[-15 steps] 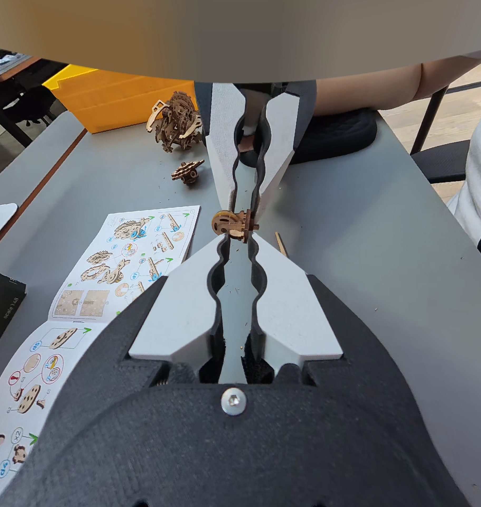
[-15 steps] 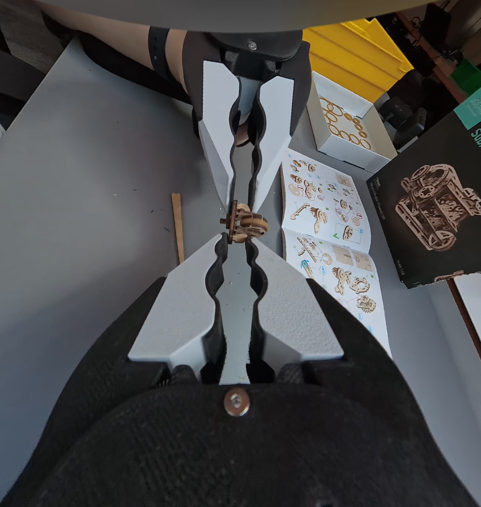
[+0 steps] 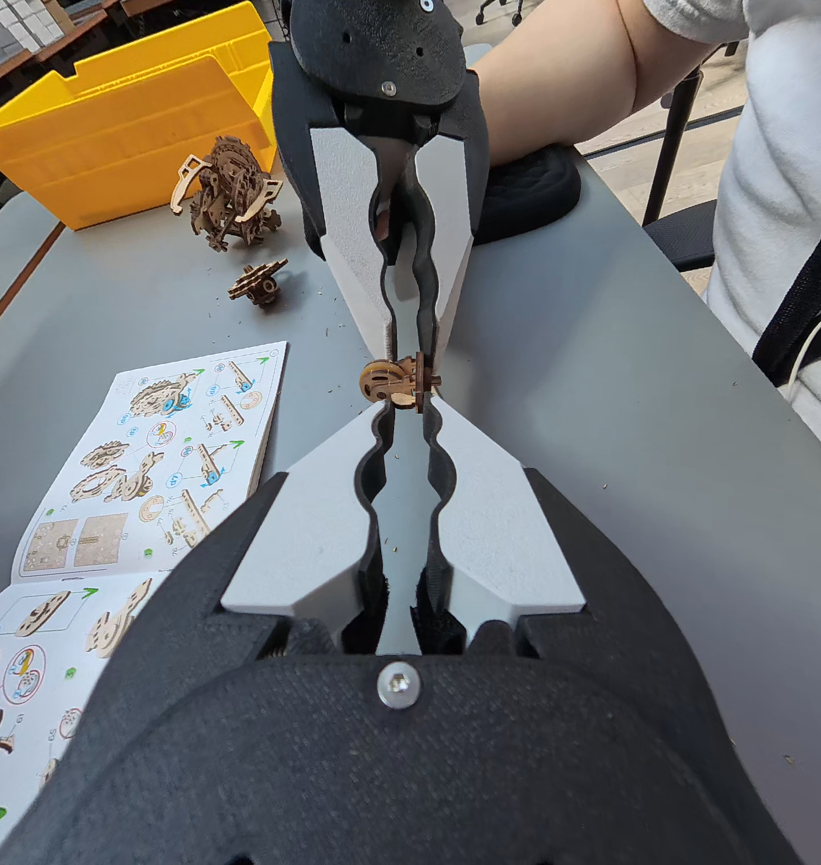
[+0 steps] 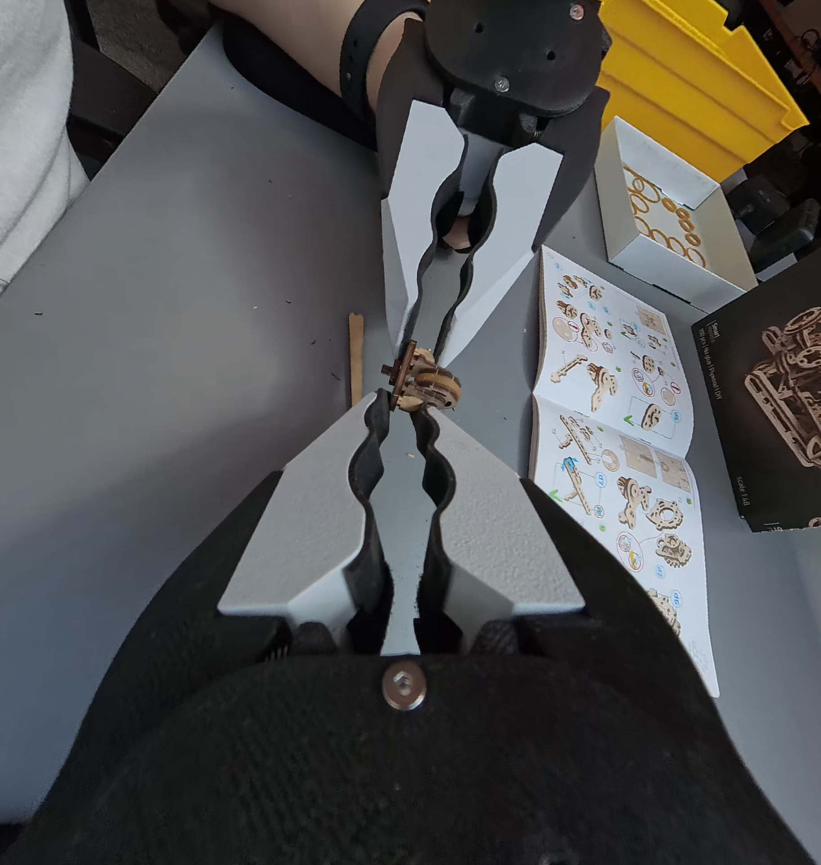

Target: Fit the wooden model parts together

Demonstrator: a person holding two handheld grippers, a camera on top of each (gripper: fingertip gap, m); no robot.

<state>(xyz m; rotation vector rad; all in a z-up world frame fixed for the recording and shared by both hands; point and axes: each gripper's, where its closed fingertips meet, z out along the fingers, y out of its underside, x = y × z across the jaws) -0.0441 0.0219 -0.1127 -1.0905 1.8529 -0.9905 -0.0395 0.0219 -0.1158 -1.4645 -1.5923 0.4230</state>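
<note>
Both grippers meet tip-to-tip over the mid bench [image 3: 586,421], w/ one small wooden sub-assembly [image 3: 397,384] pinched between them, held clear of the surface. Left hand-held gripper [image 3: 406,406] is clamped on its lower edge; right hand-held gripper [image 4: 401,403] is clamped on the dark slotted plate at its end. In the right wrist view the part [image 4: 420,383] sits tilted, disc end sticking out sideways.

Risks, as I judge them:
- Grips are at the very tips, so any twist btwn the two hands could lever the plate off its peg or snap thin ply.
- Uneven push = piece pops out, drops to the bench near the loose wooden stick [image 4: 355,358].
- Too much squeeze may crush the joint.

Bigger wooden model [image 3: 226,196] and gear cluster [image 3: 259,285] sit toward the far left corner by the yellow bin [image 3: 118,121], well apart.
</note>
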